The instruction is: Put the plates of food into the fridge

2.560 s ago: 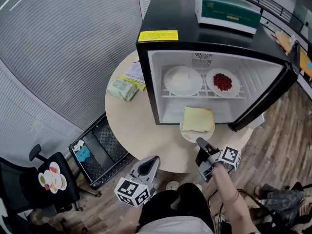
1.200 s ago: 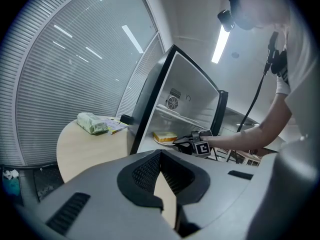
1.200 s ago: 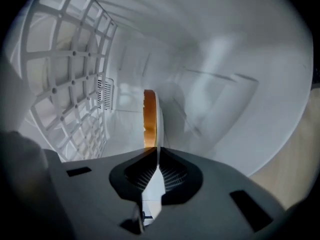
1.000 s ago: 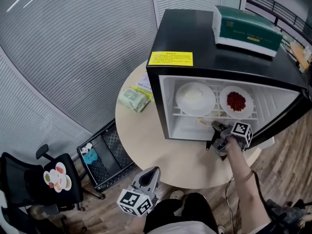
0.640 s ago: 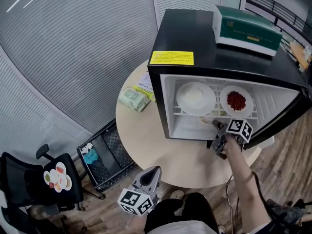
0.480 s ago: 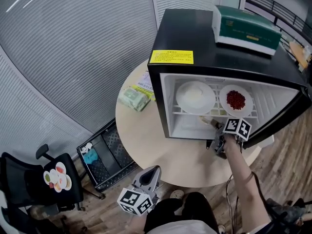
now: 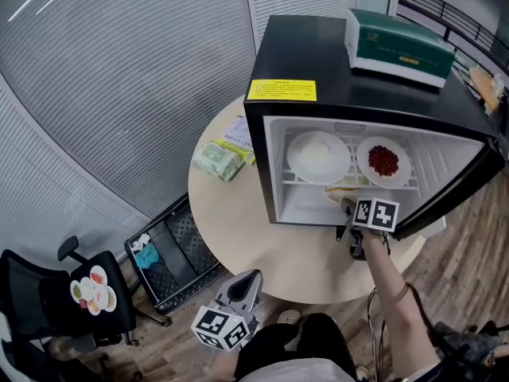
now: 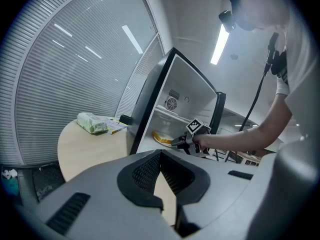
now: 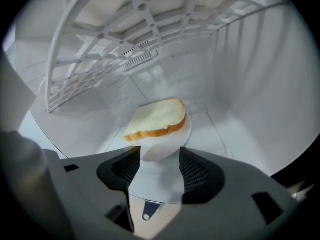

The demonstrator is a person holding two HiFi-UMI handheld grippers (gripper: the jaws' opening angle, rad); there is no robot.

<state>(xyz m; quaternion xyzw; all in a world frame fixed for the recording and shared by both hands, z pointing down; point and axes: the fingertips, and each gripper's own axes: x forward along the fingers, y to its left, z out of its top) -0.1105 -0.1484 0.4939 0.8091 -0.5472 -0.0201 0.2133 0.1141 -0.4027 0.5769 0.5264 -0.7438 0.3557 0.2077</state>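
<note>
The black mini fridge [image 7: 334, 62] stands open on the round table [image 7: 238, 221]. Its wire shelf carries a plate of white food [image 7: 318, 156] and a plate of red food [image 7: 383, 161]. Below, on the fridge floor, a slice of bread [image 9: 156, 118] lies on a white plate [image 9: 167, 143]. My right gripper [image 9: 159, 154] is at the fridge mouth [image 7: 347, 207]. Its jaws have just been opening and stand open, with the plate's near rim between the fingertips, untouched. My left gripper [image 7: 245, 278] hangs low before the table, shut and empty [image 8: 161, 154].
A green box [image 7: 398, 34] sits on the fridge top. A green pack [image 7: 219, 161] and papers [image 7: 238, 130] lie on the table's left. The fridge door [image 7: 449, 193] swings out at right. A black crate [image 7: 163, 253] and a chair [image 7: 87, 293] stand on the floor.
The bread plate went from the table at the fridge's mouth to the fridge floor. The right gripper has rolled over at the opening. The left gripper kept still.
</note>
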